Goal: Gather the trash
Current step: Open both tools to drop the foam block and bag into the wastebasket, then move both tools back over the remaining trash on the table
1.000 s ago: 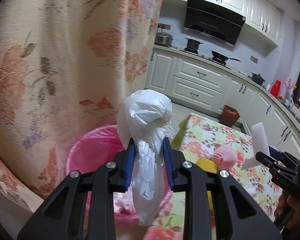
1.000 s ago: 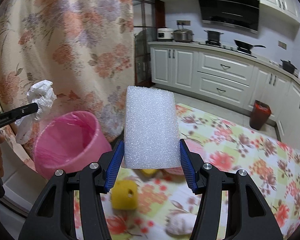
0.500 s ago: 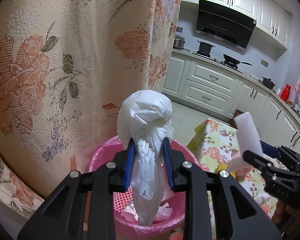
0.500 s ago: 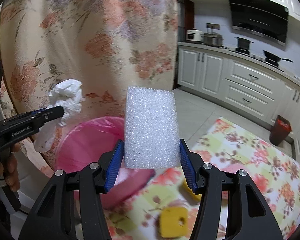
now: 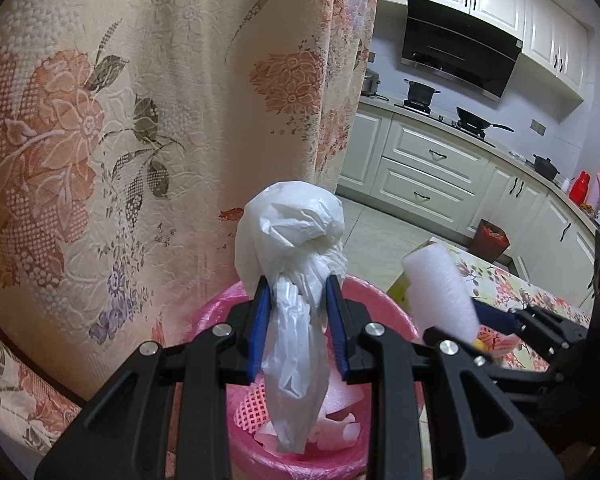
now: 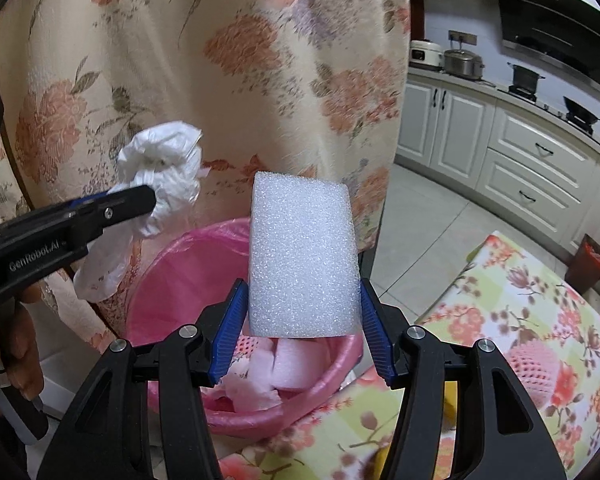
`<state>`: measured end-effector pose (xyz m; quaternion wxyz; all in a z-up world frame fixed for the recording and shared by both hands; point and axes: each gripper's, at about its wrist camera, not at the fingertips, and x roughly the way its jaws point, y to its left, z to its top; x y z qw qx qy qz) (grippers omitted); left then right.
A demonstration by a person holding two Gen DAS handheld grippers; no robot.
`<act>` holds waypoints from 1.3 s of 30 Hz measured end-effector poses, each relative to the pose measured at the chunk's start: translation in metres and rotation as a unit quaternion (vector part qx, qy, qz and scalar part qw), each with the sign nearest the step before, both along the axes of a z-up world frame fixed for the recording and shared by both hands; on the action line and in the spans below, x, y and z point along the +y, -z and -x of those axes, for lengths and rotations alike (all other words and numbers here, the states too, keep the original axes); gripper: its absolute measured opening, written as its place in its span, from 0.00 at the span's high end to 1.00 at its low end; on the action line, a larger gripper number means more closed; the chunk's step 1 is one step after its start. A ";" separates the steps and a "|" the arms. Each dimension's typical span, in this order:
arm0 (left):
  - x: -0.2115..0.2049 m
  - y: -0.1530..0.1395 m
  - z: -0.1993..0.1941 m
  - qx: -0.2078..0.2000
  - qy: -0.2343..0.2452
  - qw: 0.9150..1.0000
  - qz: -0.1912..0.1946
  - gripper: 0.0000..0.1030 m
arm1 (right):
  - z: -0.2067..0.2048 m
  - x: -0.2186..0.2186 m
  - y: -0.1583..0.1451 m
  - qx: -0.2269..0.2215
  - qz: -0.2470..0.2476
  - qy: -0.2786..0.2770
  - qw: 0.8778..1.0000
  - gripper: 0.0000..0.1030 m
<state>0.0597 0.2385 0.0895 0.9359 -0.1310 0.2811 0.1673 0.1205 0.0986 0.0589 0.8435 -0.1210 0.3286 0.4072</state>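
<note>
My left gripper [image 5: 298,316] is shut on a crumpled white plastic bag [image 5: 292,248] and holds it over the pink bin [image 5: 216,312]. The bag [image 6: 160,176] also shows in the right wrist view, above the bin's left rim. My right gripper [image 6: 302,320] is shut on a white foam block [image 6: 302,256] and holds it over the bin [image 6: 180,264]. The block [image 5: 440,292] shows at the bin's right edge in the left wrist view. The bin holds pink foam netting [image 5: 252,404] and white scraps [image 6: 268,372].
A floral curtain [image 5: 120,120] hangs right behind the bin. A table with a floral cloth [image 6: 520,320] is to the right, with a pink foam net [image 6: 536,364] on it. Kitchen cabinets [image 5: 428,176] and a small red bin [image 5: 490,238] stand farther back.
Both grippers have moved left, from over the table to above the pink bin. The bag and the foam block are still held. The bin's contents have come into view.
</note>
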 end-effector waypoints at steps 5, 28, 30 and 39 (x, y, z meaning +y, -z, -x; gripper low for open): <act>-0.002 0.001 -0.010 0.003 0.002 1.000 0.001 0.73 | -0.001 0.001 0.004 0.001 0.003 0.004 1.000 0.36; -0.026 0.010 -0.017 0.008 0.014 1.000 0.008 0.41 | -0.007 -0.086 0.006 -0.008 -0.002 0.087 0.996 0.32; -0.031 0.009 -0.014 0.007 0.017 1.000 0.008 0.41 | -0.006 -0.095 0.006 -0.010 -0.001 0.095 0.995 0.32; -0.053 0.012 -0.011 0.007 0.036 0.999 0.012 0.41 | -0.003 -0.148 0.014 -0.007 0.005 0.137 0.991 0.31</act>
